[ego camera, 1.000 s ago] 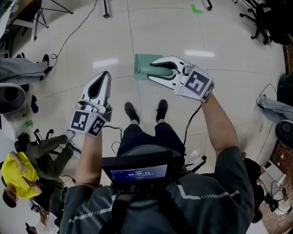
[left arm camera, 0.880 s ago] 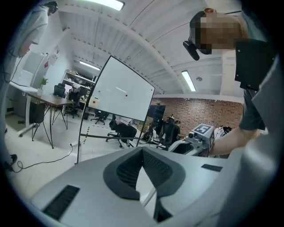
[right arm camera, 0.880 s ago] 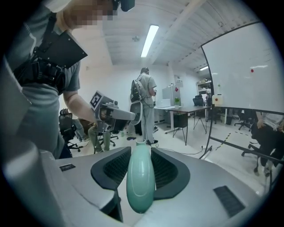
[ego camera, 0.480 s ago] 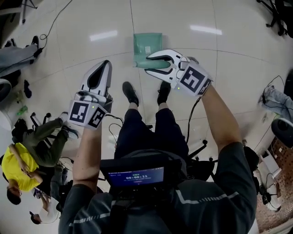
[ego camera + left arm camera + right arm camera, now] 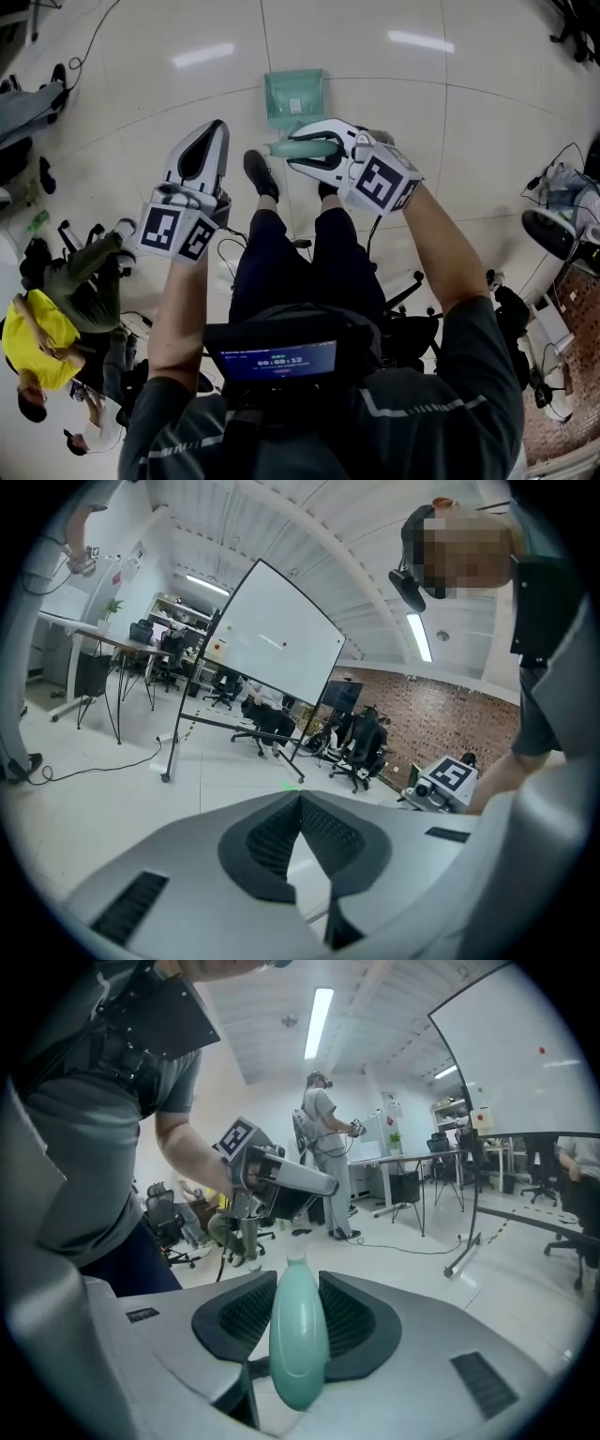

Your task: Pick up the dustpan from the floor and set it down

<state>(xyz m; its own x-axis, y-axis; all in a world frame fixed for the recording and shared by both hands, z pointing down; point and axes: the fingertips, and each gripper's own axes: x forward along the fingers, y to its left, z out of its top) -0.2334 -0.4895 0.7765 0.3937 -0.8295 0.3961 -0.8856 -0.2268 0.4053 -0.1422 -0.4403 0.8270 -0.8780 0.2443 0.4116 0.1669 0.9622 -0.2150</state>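
Floor (image 5: 141, 103) of pale, glossy tile is seen throughout, with ceiling lights mirrored in it and a cable (image 5: 98, 37) trailed across it at the upper left. The green dustpan (image 5: 295, 94) is held by its handle (image 5: 298, 1344) in the right gripper (image 5: 292, 147), whose jaws are set partly apart and pressed on the handle from both sides. The pan is carried just ahead of the person's shoes (image 5: 261, 175), and whether it touches the tile cannot be told. The left gripper (image 5: 218, 128) is closed tip to tip, with nothing between its jaws. A wheeled whiteboard (image 5: 272, 653), office chairs (image 5: 361, 747), desks (image 5: 94, 644) and a brick wall (image 5: 441, 728) are shown farther off in the room
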